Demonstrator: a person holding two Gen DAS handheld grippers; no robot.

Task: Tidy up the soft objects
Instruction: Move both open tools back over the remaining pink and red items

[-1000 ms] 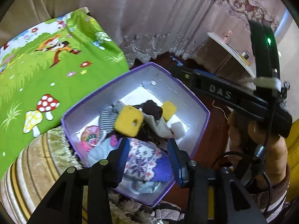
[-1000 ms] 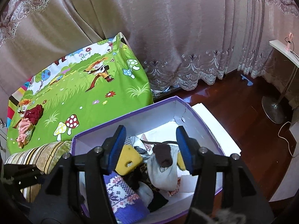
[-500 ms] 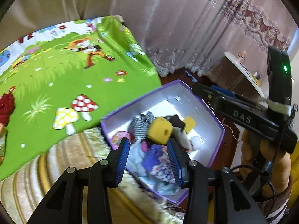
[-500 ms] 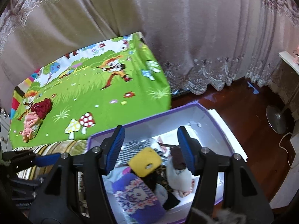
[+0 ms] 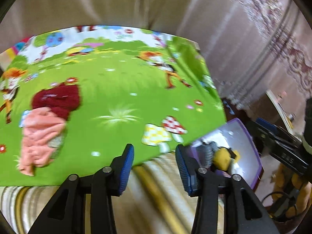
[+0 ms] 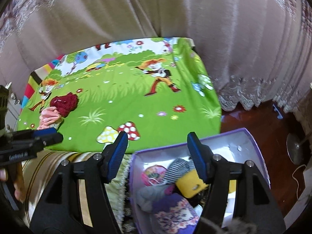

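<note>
Both our jaws gape wide and hold nothing: left gripper (image 5: 155, 165), right gripper (image 6: 157, 152). At lower right, the purple cardboard box (image 6: 257, 150) holds socks; only the right view shows its patterned purple knit sock (image 6: 175, 212). Dark red and pink cloths (image 5: 48, 115) lie mid-left on the green cartoon mat (image 5: 117, 97).

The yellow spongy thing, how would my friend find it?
Look for the purple box beside the green cartoon mat. Among the socks piled inside sits the yellow sponge block, the only plain yellow, chunky piece, next to a checkered cloth.
</note>
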